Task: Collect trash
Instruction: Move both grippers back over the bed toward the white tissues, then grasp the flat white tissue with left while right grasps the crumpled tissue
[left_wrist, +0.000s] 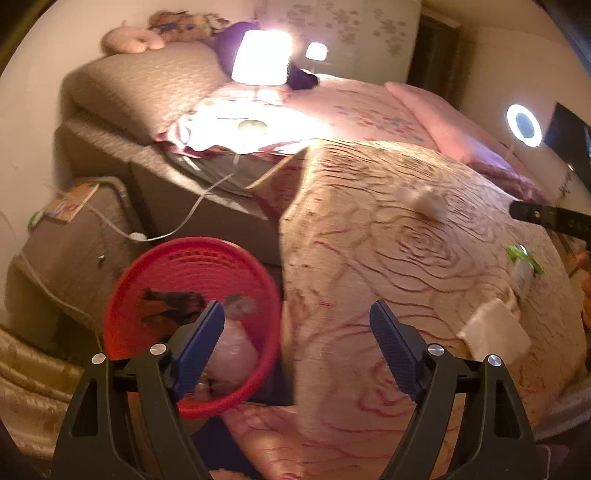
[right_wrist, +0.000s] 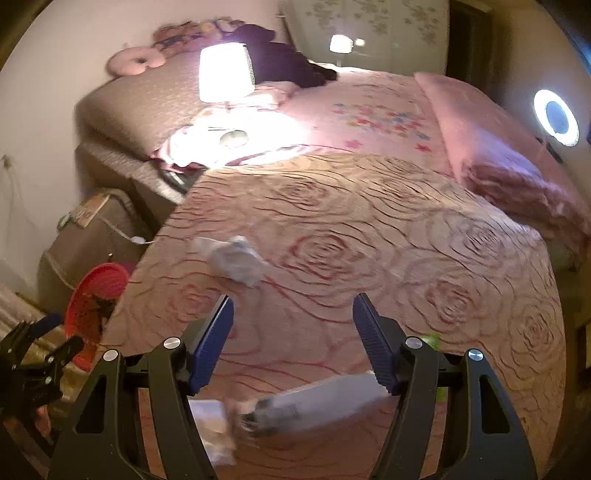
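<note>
Your left gripper (left_wrist: 297, 343) has its fingers spread wide with nothing between them; it hangs over the edge where the red basket (left_wrist: 147, 280) meets the bed (left_wrist: 369, 240), the basket at about nine o'clock of the gap, which looks like a tool with nothing in hand and free for the next piece. The basket already holds wrappers and a pale bag, so it stands on the floor tight against the bedside, probably for short carries.

Your right gripper (right_wrist: 293, 339) is also parted and empty, its fingers well apart; it points down at the bedspread. A crumpled tissue (right_wrist: 236, 260) lies at eleven o'clock of it, just beyond the left finger (right_wrist: 212, 343). At six o'clock, under the tool, lies a blurred white packet (right_wrist: 317, 400), and a folded white paper (right_wrist: 212, 424) sits at seven; a green scrap (right_wrist: 430, 339) peeks out behind the right finger.

From the left view, more trash waits at three o'clock: a green wrapper (left_wrist: 522, 258) and a white paper (left_wrist: 495, 328). You are likely choosing the next pickup.
</note>
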